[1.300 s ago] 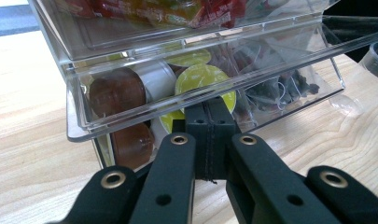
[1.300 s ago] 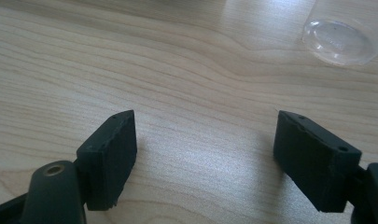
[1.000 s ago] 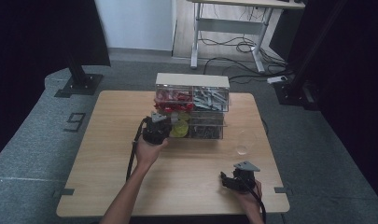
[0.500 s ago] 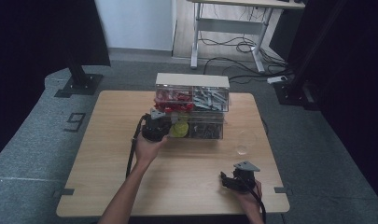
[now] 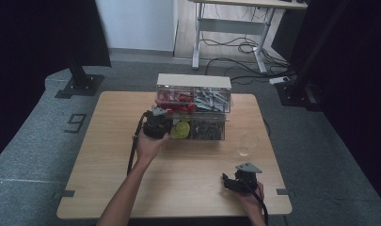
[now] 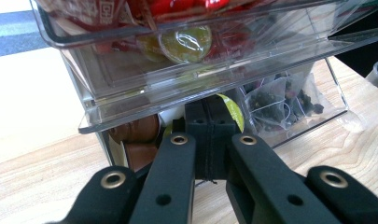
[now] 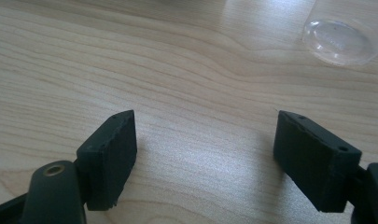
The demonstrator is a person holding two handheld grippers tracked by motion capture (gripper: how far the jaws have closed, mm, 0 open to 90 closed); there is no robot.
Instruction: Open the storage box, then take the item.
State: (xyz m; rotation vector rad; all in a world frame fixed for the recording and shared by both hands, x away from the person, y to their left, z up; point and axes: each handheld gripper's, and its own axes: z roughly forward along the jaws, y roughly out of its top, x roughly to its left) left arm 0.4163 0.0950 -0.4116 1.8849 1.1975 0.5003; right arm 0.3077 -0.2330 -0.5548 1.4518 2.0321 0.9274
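Drawer box: clear plastic organiser [image 5: 194,108] sitting toward the far middle of the wooden table [image 5: 108,174], two levels of see-through drawers with a pale top.
Upper drawer: pulled out a bit [image 6: 130,74] in the left gripper view, hanging right over the jaws, stuffed with red packets and a greenish round pod [image 6: 185,43].
Lower left compartment: brown capsules [image 6: 135,135] stacked at the front, just left of the jaw tips, plus something with a yellow-green lid or tab [image 6: 232,112] poking up right behind the pads.
Lower right compartment: tea bags [image 6: 280,100] with dark bits inside, pressed against the clear wall.
Left gripper: [image 5: 156,126] nosed right up to the lower-left front of the box. Jaws are clenched, pads [image 6: 210,135] flat together. Honestly can't tell if anything thin is pinched in there; the green tab sits right at the tips but it looks behind them, not between.
Right gripper: [image 5: 242,180] parked near the front right edge of the table, well away from the box, jaws spread wide with bare wood between the pads [image 7: 109,156], gripping nothing.
Cup: little clear plastic cup [image 5: 244,143] standing on the table between the box and the right gripper, touching neither; its rim shows top right in the right gripper view [image 7: 338,42].
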